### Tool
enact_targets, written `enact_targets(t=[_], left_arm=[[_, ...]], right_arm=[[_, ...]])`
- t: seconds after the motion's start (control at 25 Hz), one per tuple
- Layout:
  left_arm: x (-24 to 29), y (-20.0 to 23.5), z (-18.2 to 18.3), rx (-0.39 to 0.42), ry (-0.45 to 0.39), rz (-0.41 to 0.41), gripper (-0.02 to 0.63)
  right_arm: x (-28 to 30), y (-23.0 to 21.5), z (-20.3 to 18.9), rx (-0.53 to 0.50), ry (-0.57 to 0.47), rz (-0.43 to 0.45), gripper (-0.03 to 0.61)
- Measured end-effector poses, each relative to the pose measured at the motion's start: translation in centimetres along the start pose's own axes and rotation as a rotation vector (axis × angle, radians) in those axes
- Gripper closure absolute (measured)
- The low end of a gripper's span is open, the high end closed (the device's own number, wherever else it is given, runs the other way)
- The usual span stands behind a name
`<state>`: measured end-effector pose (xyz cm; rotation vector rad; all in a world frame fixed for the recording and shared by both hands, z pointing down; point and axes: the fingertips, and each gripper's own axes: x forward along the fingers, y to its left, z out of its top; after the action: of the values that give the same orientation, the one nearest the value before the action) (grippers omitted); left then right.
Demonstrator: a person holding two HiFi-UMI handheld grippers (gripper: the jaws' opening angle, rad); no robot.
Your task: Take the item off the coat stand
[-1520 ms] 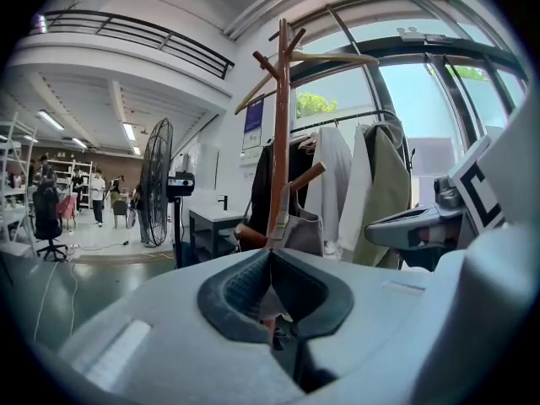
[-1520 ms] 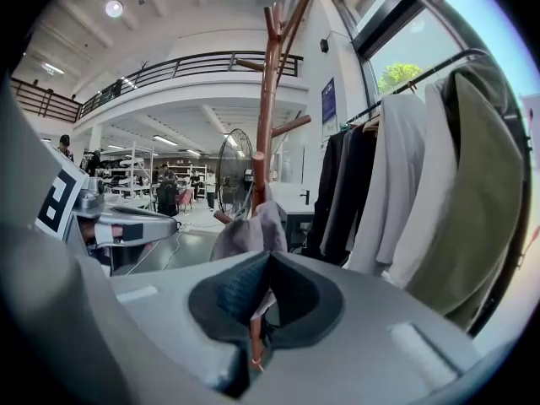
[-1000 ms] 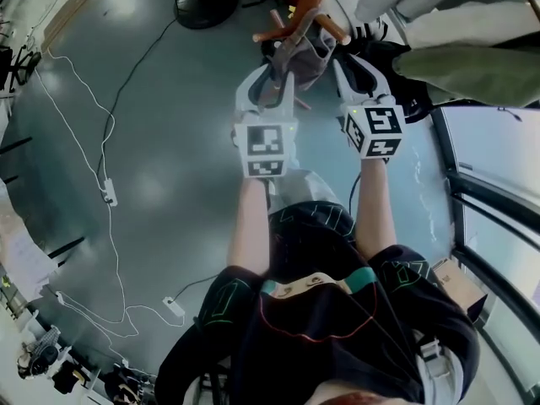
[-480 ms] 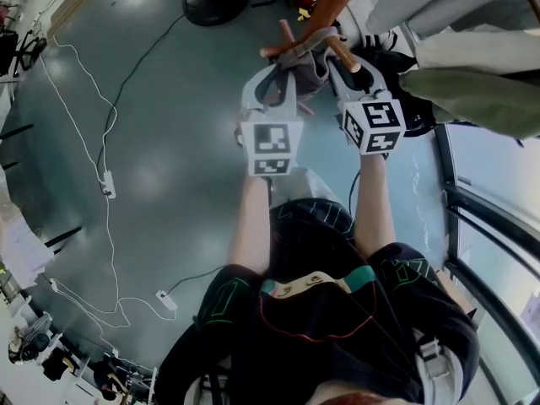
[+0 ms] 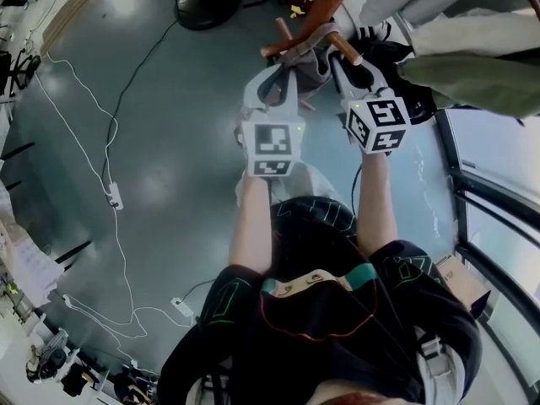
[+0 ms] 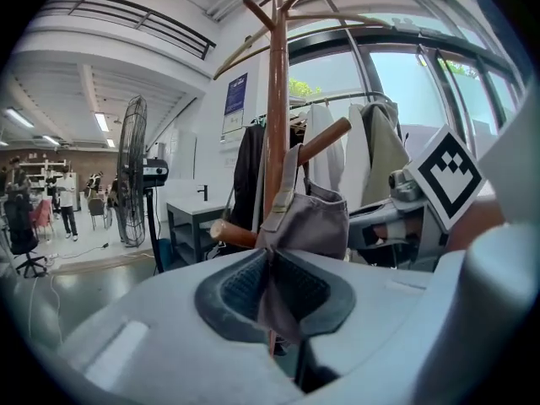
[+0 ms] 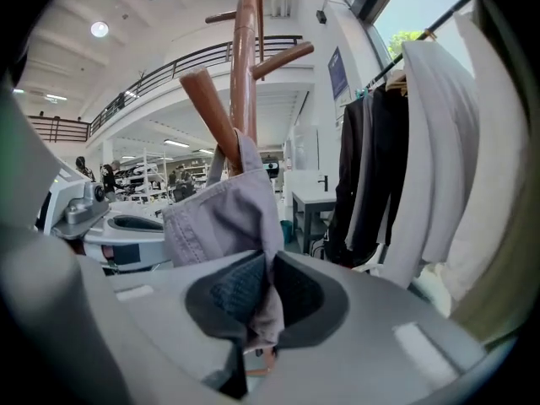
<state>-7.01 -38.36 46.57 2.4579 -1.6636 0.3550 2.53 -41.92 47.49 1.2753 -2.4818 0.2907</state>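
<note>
hanging by its strap (image 6: 289,174) from an upward-slanting peg (image 6: 325,138) of the wooden coat stand (image 6: 275,99), the grey bag (image 6: 315,219) sits close against the stand's post, with both grippers on its lower cloth.

in the left gripper view, the left gripper (image 6: 272,292) has its jaws closing, and a fold of the bag is pinched between the two dark ribbed pads (image 6: 239,287). the fold runs down the middle of the jaws and a little of it pokes out underneath. the rest of the bag rises just above the jaws. a lower peg (image 6: 229,233) sticks out to the left beside it.

in the right gripper view, the right gripper (image 7: 263,298) is closing too. its pads (image 7: 232,289) press on another fold of the same bag (image 7: 221,213). the cloth bulges up and to the left of the jaws toward the peg (image 7: 211,104) it hangs from.

in the head view the two grippers sit side by side just below the stand. the left gripper (image 5: 272,89) is on the bag's left side and the right gripper (image 5: 354,67) on its right, with the bag (image 5: 308,57) between them.

a tall fan (image 6: 133,175) stands off to the left on the floor (image 5: 169,142), a white cable (image 5: 110,184) trails across that floor, and coats (image 7: 405,159) hang on a rail to the right.
</note>
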Motion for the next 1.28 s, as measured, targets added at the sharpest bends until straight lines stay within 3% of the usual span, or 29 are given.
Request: enact_targets(t=[0.56, 0.8, 1.08, 1.28], left_arm=[[-4.6, -0.4, 4.4, 0.055, -0.122, -0.18, 0.578], [-6.7, -1.1, 6.6, 0.113, -0.18, -0.26, 0.578], [-9.9, -1.0, 8.5, 0.149, -0.238, -0.289, 0.578], [-11.7, 0.1, 9.2, 0.157, -0.255, -0.279, 0.578]], right_arm=[[-7.0, 2.4, 2.5, 0.022, -0.068, -0.256, 0.54], [-10.5, 4.3, 4.9, 0.021, -0.163, -0.338, 0.54], [-13.4, 6.5, 6.1, 0.024, -0.24, -0.377, 0.54], [-14.0, 8.0, 7.0, 0.096, -0.3, -0.336, 0.54]])
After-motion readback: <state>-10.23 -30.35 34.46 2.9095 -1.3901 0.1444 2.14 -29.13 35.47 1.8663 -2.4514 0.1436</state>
